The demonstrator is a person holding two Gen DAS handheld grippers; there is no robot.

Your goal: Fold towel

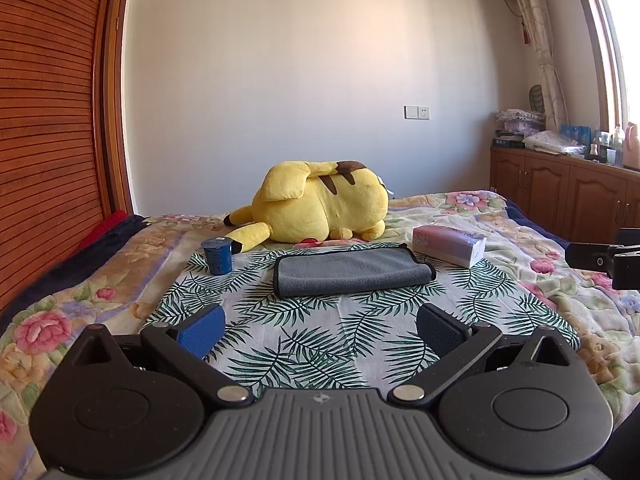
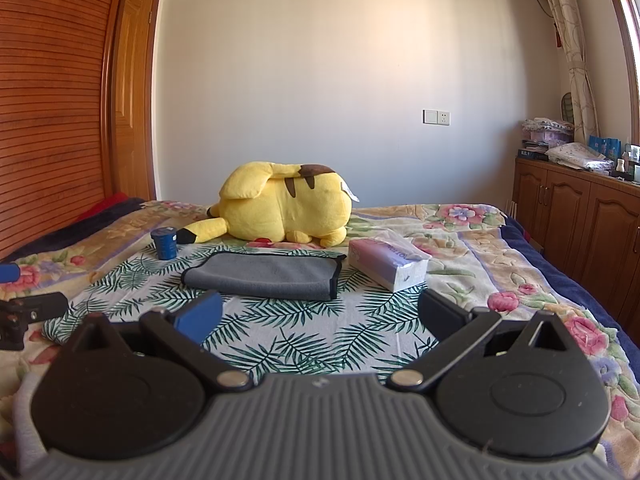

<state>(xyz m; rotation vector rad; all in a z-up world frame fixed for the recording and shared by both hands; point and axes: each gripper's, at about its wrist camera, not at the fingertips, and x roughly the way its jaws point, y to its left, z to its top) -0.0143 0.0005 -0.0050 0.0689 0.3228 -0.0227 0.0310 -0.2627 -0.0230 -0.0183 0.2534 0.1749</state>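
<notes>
Spanning the whole lower scene, the bed (image 1: pixel 520 240) is covered by a floral quilt, over which a palm-leaf cloth (image 1: pixel 320 340) is spread as the work surface. A yellow plush toy (image 1: pixel 320 208) is seen lying at the far edge of that cloth. The grey towel (image 1: pixel 352 270) is laid flat near the middle of the leaf cloth, in front of the plush; it appears already doubled once, with a dark-bound edge showing along its far and side borders. A tissue pack (image 1: pixel 450 246) is noted just beside the towel's right end, and a small blue cup (image 1: pixel 218 256) stands apart from its left end.

The left hand-held gripper (image 1: pixel 320 330) is held spread wide, nothing between its pads, short of the towel's near edge. The right hand-held gripper (image 2: pixel 320 314) is likewise spread and empty, also short of the towel.

Step judged: approach before a fold; no contact is made yet. The next move is judged to call for both near corners to be pinched and carried over evenly. Snagging of the leaf cloth beneath should be avoided.
</notes>
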